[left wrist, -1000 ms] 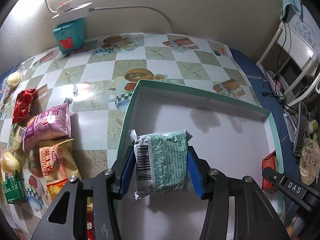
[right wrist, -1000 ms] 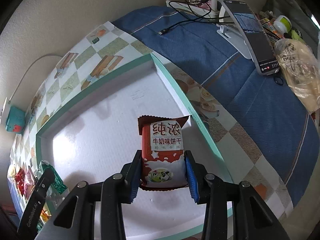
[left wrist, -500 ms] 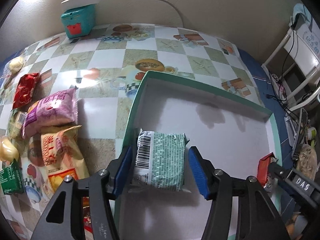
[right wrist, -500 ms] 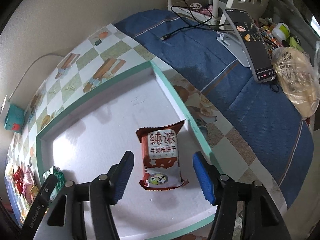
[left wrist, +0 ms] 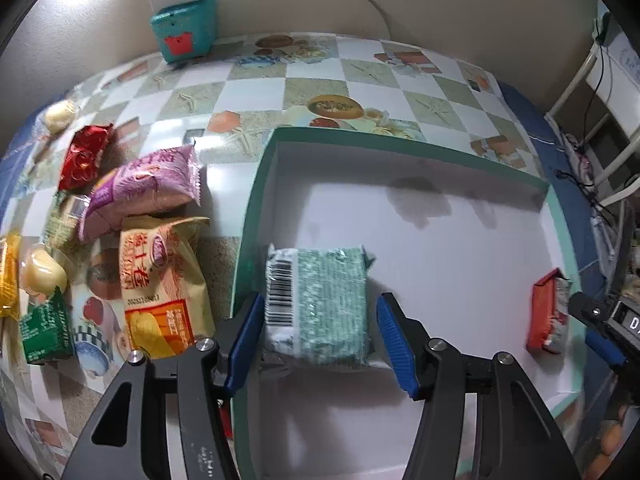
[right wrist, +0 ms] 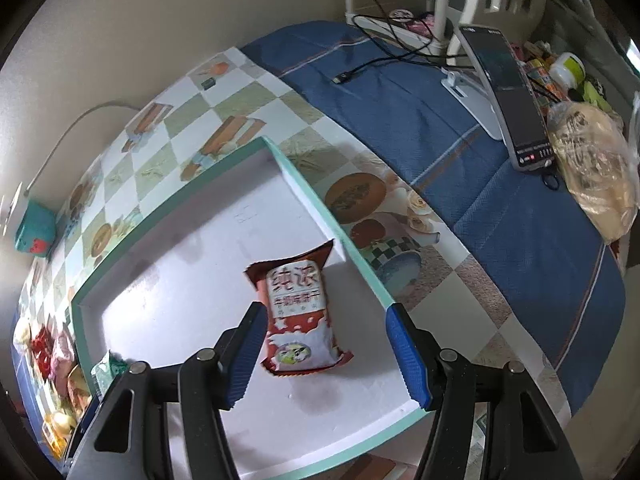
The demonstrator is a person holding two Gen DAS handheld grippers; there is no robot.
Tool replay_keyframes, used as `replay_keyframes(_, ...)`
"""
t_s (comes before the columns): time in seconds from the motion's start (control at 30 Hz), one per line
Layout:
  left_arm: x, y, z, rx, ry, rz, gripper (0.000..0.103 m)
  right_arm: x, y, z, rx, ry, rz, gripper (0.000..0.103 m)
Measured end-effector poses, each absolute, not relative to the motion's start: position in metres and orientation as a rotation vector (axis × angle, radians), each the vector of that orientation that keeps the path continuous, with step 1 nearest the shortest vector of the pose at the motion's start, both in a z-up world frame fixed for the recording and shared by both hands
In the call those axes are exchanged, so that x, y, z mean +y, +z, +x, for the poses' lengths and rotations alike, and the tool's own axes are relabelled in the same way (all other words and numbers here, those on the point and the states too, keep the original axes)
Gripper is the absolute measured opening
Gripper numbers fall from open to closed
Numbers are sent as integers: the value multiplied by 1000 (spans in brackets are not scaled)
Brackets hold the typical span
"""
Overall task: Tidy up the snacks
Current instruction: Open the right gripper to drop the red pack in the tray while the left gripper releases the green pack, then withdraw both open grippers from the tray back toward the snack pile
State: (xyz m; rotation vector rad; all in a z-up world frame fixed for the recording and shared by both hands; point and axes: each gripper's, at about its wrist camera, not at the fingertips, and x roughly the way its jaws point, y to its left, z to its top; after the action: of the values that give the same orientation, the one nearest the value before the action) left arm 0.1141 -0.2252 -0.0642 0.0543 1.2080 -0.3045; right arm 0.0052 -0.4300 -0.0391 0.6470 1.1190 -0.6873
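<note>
1. Green packet (left wrist: pixel 324 304): barcode side up, lying flat inside the white tray (left wrist: pixel 440 240) by its left wall.
2. Red-and-white biscuit packet (right wrist: pixel 298 312): face up, flat by the tray's right wall.
3. Loose snack packets (left wrist: pixel 156 264): heaped on the counter (left wrist: pixel 360 76) left of the tray.

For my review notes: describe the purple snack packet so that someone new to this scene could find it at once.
Start at the white tray with the green rim on the checked tablecloth, then look to the heap of snacks outside its left wall. The purple snack packet lies near the top of that heap, between a red foil packet above and a beige chip bag below. It is the only purple, puffy one there.
</note>
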Motion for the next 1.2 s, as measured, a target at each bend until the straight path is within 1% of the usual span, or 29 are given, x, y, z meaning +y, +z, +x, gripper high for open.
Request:
replay_keyframes(0.1,-220,-58,114,1251,-309,0,67,-422,-29,9,1104,-656,620,66)
replay_keyframes(0.27,-212,-27,108,1201,-302,1,76,-406,-5,15,1060,-610,570,67)
replay_keyframes(0.3,-209,-21,108,1189,-297,-2,80,-402,-2,16,1052,-598,567,69)
replay_keyframes(0.33,-204,-14,107,1177,-283,-7,86,-398,1,17,1048,-589,559,75)
replay_keyframes(0.37,-200,-11,107,1171,-268,-9,89,-395,3,19,1047,-580,548,78)
replay_keyframes(0.4,-195,-7,107,1166,-245,-13,91,-391,4,21,1047,-570,534,78)
replay_keyframes(0.53,-163,-4,113,1174,-156,-60,93,-374,5,27,1059,-543,501,80)
replay_keyframes(0.6,-147,-4,117,1176,-133,-96,93,-361,3,33,1066,-519,485,83)
replay_keyframes(0.67,-125,-5,123,1179,-92,-132,94,-347,2,39,1076,-471,460,89)
replay_keyframes(0.9,-45,-5,135,1160,63,-228,95,-307,-2,57,1085,-385,410,90)
replay_keyframes(0.97,-21,-2,136,1144,101,-261,95,-299,-3,61,1089,-373,405,103)
replay_keyframes(1.2,70,-1,129,1098,274,-405,96,-263,-2,75,1088,-298,393,103)
